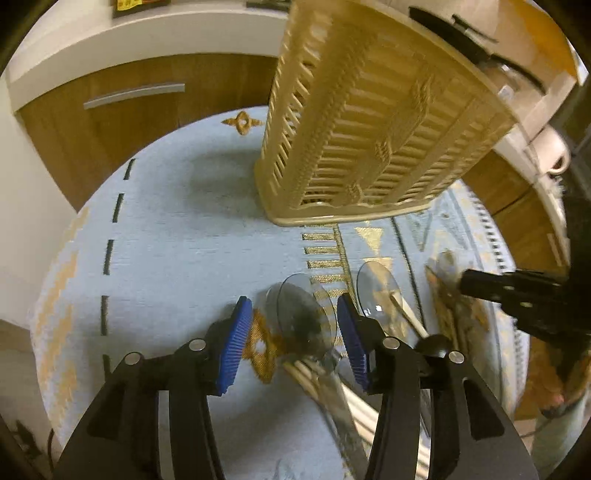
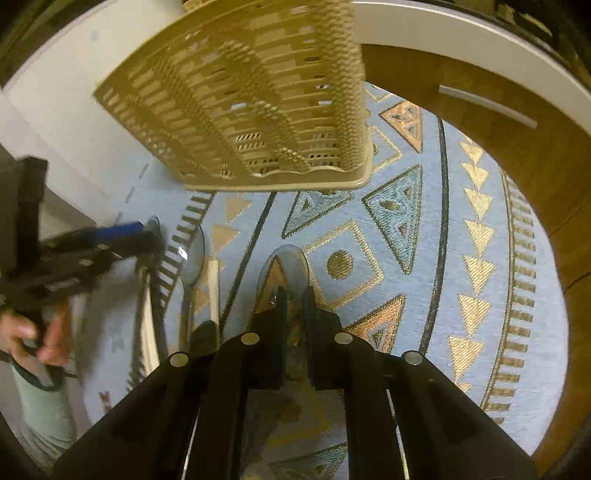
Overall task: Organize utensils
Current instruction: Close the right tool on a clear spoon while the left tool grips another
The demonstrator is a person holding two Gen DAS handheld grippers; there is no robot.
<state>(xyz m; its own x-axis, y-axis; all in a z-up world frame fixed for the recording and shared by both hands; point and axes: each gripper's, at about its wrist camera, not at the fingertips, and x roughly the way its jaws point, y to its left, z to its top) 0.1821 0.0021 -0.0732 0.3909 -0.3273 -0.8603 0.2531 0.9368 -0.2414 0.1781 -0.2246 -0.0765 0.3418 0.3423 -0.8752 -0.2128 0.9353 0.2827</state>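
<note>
The right gripper [image 2: 294, 295] had its jaws nearly shut on a spoon [image 2: 284, 273] above the rug [image 2: 461, 266]; the left gripper [image 1: 295, 328] hung wide open, empty, over another spoon [image 1: 306, 314]; the slatted basket [image 1: 369, 122] toward the rug's far edge looked empty, so sorting seemed barely begun; loose utensils [image 1: 402, 314] lay near its base.

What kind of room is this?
Likely a home kitchen floor: wooden cabinet doors with a metal handle under a white countertop, a patterned rug, and a beige cutlery basket.
</note>
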